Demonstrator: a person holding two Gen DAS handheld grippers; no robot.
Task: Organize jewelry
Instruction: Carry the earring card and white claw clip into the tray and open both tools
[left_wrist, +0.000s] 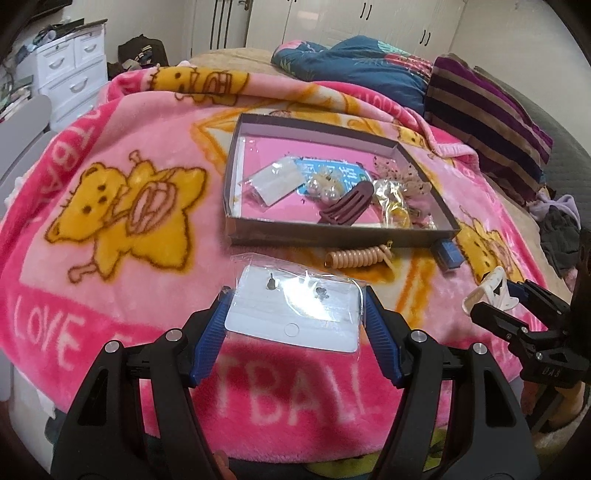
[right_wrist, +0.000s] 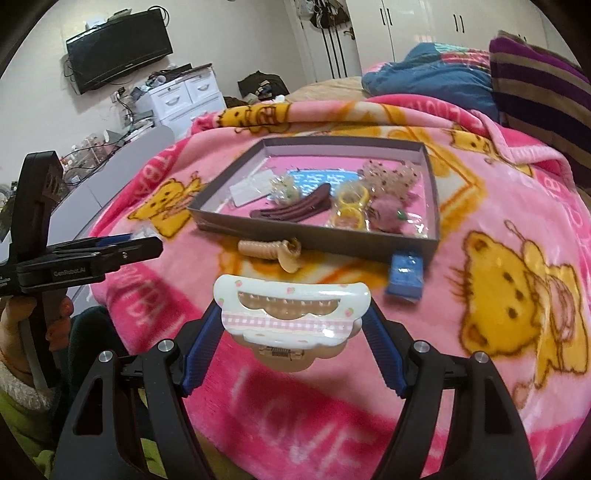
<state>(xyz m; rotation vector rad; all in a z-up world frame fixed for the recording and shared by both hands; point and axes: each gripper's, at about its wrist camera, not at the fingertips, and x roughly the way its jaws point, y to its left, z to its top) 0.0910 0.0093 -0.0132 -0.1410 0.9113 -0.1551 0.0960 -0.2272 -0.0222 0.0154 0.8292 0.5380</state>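
Shallow grey tray (right_wrist: 433, 192) of jewelry on a pink blanket (left_wrist: 122, 295).
The tray holds a maroon hair clip (right_wrist: 295, 211), yellow rings (right_wrist: 351, 201), a blue card (left_wrist: 325, 171) and small bags. The left gripper (left_wrist: 295, 314) fingers pinch an earring card (left_wrist: 295, 310) near the tray; the right gripper (right_wrist: 293, 317) fingers clamp a white claw clip (right_wrist: 291, 314).

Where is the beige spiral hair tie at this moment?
The spiral hair tie lies on the pink blanket just outside the near wall of the box. In the left wrist view it is between the box and the earring card, left of the small blue box.
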